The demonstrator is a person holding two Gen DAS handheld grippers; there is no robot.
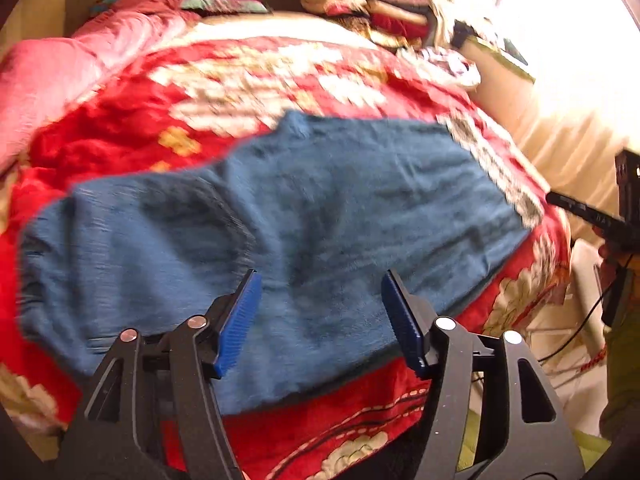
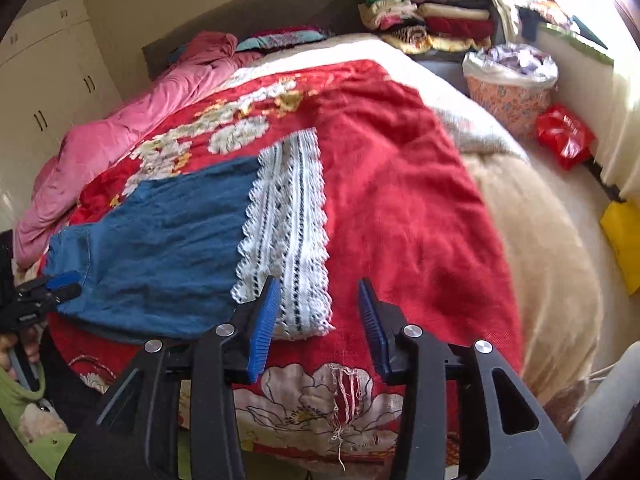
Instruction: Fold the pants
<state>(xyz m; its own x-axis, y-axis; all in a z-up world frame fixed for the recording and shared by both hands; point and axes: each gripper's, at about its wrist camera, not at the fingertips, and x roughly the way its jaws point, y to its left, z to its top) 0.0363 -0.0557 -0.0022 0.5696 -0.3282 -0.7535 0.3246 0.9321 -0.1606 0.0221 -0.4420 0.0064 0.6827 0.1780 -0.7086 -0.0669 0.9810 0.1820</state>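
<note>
I see the pants [image 1: 280, 216] lying flat on the red blanket [image 2: 392, 168] that covers the bed, a blue folded slab with a white lace cuff [image 2: 288, 232] at one end. My left gripper [image 1: 320, 320] hangs over the near edge of the pants, its fingers [image 1: 240, 320] spread with nothing between them, only blue cloth below. My right gripper [image 2: 316, 320] hangs over the near corner of the lace cuff; its fingers [image 2: 264, 324] are also apart and empty, one above the cuff's edge, the other above bare blanket just beside the pants. I cannot tell whether either touches the fabric.

In the right view the left gripper shows at the far waist end of the pants, by the blanket's edge. Beyond the pants, a pink quilt [image 2: 132, 128] is bunched along the bed's far side. Past the head of the bed sits a stack of folded clothes [image 2: 432, 16]; near it, on the floor well apart from the pants, are a lined basket [image 2: 508, 96] and a red bag [image 2: 564, 136]. Nothing lies on the pants.
</note>
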